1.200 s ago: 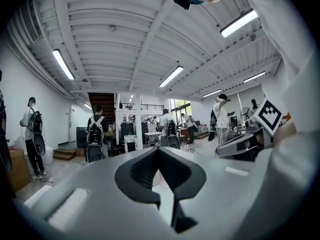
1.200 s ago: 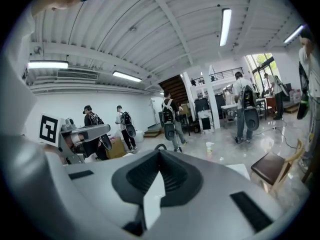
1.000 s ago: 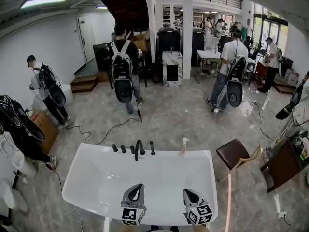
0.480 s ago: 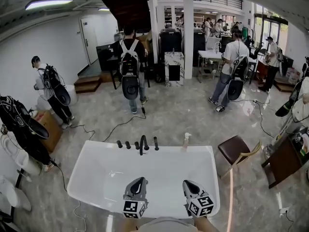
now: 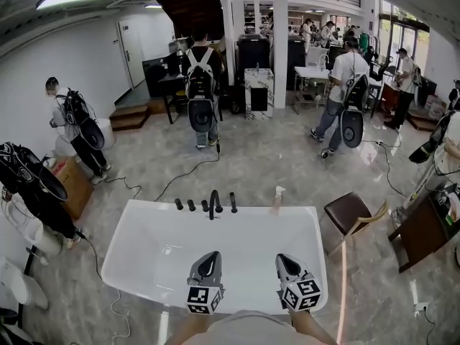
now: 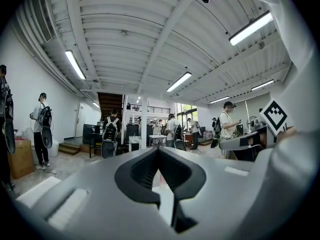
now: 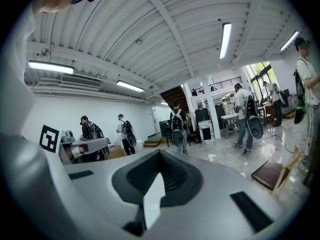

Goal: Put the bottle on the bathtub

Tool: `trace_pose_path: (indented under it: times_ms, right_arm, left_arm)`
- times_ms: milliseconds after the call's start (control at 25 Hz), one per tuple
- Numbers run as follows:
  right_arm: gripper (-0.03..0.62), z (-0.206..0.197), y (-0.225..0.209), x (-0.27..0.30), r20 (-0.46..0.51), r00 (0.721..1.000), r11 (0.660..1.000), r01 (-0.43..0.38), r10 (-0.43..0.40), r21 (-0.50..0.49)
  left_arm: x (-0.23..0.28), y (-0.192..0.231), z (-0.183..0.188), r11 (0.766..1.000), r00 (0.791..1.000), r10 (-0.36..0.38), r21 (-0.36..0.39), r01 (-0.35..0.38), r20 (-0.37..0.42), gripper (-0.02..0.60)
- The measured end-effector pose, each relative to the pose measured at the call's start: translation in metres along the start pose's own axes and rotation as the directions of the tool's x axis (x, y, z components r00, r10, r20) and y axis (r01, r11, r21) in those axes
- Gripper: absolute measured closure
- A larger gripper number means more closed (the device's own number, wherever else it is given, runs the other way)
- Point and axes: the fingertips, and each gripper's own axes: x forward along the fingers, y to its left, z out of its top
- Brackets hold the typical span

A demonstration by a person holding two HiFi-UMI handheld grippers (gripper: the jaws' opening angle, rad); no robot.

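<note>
We look down on a grey tiled floor (image 5: 251,164) in a wide hall, where several people stand well back from us; the nearest, a person with a backpack (image 5: 201,85), faces away.

Right below us stands the white bathtub (image 5: 154,257), its basin bare and its long far rim turned toward the hall. A brown chair (image 5: 348,211) stands just beside the tub's right end.

Over the near side of the basin we hold both tools side by side, apart from each other. The left hand-held gripper (image 5: 209,257) has its jaws pressed together at the tips, with nothing between them; through the small gap behind the tips only the white tub shows. The right hand-held gripper (image 5: 286,260) is likewise pressed together and pinches nothing.

On the far rim, near its middle, stands a black faucet (image 5: 213,200) with black knobs (image 5: 185,205) in a row beside it.

The bottle (image 5: 278,195) stands upright on that same far rim, to the right of the faucet and well apart from both grippers.
</note>
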Motion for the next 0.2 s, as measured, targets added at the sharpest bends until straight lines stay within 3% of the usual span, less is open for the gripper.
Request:
trace_pose_path:
  times_ms: [200]
  right_arm:
    - [0.589,0.0018,0.0075,-0.0094,0.013,1.000,1.000,0.003,-0.004,0.022]
  left_arm:
    - [-0.0079,-0.0041,0.0019,1.000,1.000,-0.003,0.005,0.003,-0.003,0.572]
